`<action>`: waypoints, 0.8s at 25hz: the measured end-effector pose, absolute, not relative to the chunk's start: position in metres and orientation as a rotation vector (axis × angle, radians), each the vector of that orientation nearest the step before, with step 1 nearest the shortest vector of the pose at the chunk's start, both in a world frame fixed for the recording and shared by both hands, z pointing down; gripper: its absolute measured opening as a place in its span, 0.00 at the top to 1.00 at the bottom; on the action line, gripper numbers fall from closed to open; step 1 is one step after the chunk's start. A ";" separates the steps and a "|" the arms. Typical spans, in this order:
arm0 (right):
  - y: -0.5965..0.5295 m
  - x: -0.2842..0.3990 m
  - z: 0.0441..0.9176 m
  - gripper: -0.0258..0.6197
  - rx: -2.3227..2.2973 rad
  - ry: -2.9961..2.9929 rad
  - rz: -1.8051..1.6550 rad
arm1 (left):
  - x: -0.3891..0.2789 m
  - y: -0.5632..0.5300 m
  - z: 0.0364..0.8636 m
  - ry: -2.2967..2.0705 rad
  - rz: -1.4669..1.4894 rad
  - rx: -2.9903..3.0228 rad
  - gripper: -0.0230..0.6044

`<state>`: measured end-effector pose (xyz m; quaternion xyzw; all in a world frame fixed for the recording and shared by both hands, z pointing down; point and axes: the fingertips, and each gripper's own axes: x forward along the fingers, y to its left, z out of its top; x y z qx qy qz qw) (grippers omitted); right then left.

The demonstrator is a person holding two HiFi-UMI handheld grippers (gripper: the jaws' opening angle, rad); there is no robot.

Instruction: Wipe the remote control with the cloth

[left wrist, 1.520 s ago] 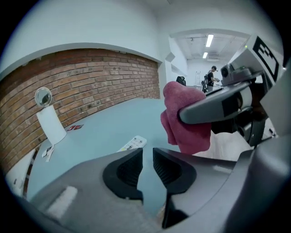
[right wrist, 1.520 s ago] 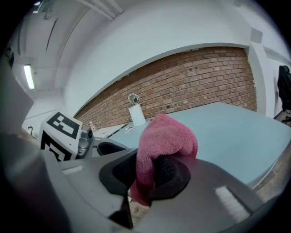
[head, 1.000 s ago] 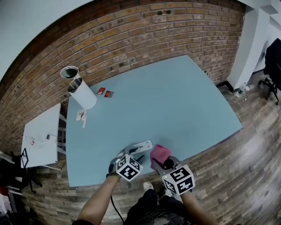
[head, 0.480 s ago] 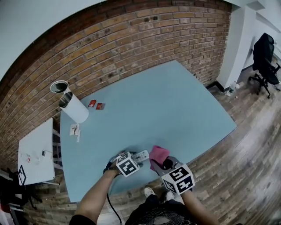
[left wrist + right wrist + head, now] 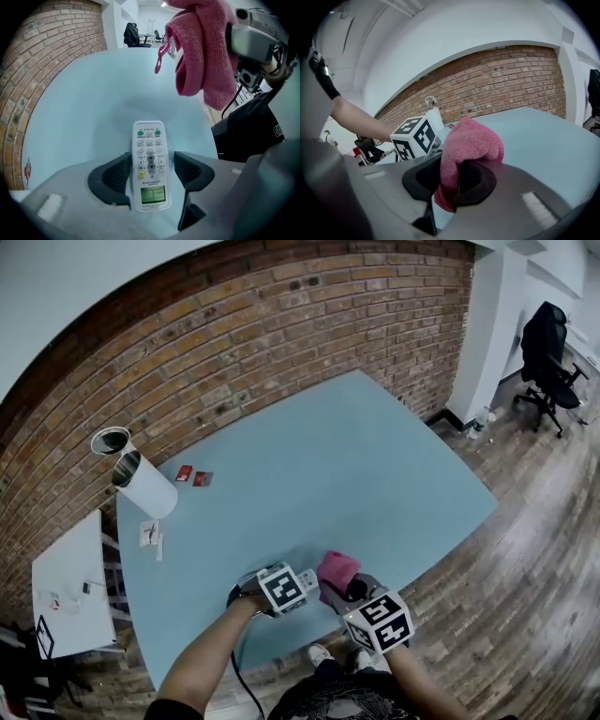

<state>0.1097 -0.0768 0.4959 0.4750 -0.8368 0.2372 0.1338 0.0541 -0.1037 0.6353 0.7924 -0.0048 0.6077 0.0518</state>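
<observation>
Remote control (image 5: 150, 165) lies face up on the blue worktop (image 5: 356, 465), near its front edge, between the released jaws of my left gripper (image 5: 152, 158), which points steeply down over it. Just beside it, my right gripper (image 5: 457, 176) has its jaws clenched on the bunched pink cloth (image 5: 471, 138), held above the worktop and apart from the remote control.

Left gripper (image 5: 151, 171) pointing steeply down at surface, jaws standing wide apart, straddling remote (image 5: 150, 154), pads not pressing on it. Right gripper (image 5: 452, 180) pointing forward, tilting slightly down, jaws clamping bunched pink cloth (image 5: 471, 138). Left forearm (image 5: 202, 662) and right forearm (image 5: 412, 676) reaching in from bottom of head view, holding grippers side by side, close together.
</observation>
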 end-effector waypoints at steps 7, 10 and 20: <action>-0.084 0.109 0.493 0.87 1.396 -2.417 0.667 | 0.048 -0.104 0.636 -0.006 1.868 2.367 0.59; -0.087 0.111 0.490 0.87 1.415 -2.411 0.654 | 0.045 -0.105 0.636 -0.019 1.880 2.370 0.59; -0.095 0.114 0.477 0.86 1.437 -2.411 0.585 | 0.032 -0.109 0.616 -0.143 1.554 2.376 0.59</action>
